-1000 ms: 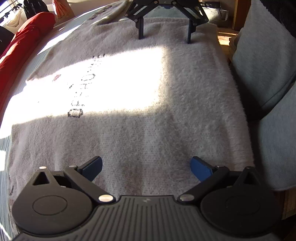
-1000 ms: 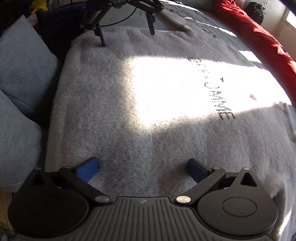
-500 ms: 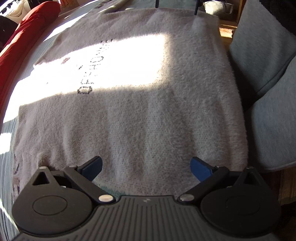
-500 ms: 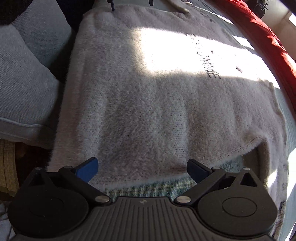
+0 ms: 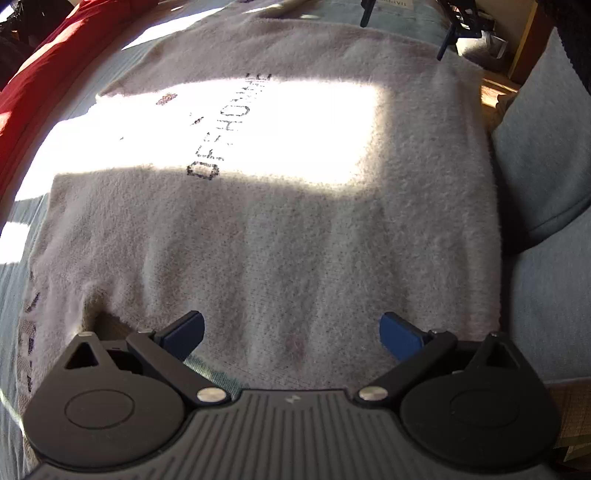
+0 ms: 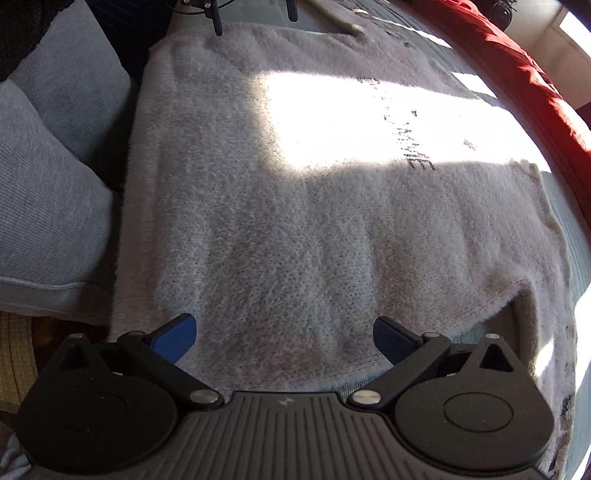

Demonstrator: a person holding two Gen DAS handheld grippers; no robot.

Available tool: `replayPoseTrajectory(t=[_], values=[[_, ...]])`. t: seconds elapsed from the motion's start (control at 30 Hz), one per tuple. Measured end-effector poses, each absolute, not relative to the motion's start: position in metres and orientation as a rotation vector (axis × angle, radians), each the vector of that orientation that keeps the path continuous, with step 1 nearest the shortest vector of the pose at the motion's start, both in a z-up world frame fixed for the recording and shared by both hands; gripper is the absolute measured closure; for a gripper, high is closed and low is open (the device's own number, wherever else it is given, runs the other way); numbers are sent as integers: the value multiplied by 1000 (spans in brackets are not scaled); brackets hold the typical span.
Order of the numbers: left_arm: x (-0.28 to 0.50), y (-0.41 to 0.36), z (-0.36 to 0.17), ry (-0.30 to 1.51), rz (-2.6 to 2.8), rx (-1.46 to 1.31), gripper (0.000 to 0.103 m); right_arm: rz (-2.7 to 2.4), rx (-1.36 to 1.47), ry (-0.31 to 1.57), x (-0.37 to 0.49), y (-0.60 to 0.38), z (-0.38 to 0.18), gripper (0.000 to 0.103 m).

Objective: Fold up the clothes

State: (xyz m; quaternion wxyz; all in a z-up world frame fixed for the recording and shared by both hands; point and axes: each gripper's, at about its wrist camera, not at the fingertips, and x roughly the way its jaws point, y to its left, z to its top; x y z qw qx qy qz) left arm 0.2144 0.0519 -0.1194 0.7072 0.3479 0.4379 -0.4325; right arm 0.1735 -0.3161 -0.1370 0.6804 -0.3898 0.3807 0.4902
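A fuzzy pale grey sweater (image 5: 295, 221) with dark lettering lies flat on a light blue bed, partly lit by a patch of sun. My left gripper (image 5: 291, 332) hovers open over one short edge of it, nothing between its blue pads. At the opposite edge of the sweater (image 6: 280, 229) my right gripper (image 6: 282, 334) is open too, and empty. Each gripper's dark fingers (image 5: 445, 40) show at the far end of the other's view, the left one's fingers (image 6: 218, 22) just beyond the cloth.
Grey-blue pillows (image 5: 546, 155) lie along one long side of the sweater, also the pillows (image 6: 48, 184) in the right wrist view. A red blanket (image 5: 44, 74) runs along the other side. A wooden floor and furniture (image 5: 498, 85) show past the bed.
Both grippers have drawn back from the middle of the sweater to its opposite edges, so the far gripper looks smaller and the bedsheet shows under each near edge. Both stayed open.
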Motion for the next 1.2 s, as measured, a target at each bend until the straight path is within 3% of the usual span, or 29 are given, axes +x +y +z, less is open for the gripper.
replayPoseTrajectory(t=[0.2,0.37,0.57,0.8,1.2], values=[[265,28,-120,942,-906,580,2,1062,-775,775,225,-276,-137,0],[291,26,-148,1023,-900,506,2,1045,-704,812,259,-258,-153,0],[289,61,-149,1153,-741,419,2,975,-621,889,264,-261,-164,0],[321,94,-120,1035,-499,272,2,871,-581,911,259,-256,-166,0],[338,122,-159,1133,-389,235,2,802,-535,958,282,-249,-142,0]])
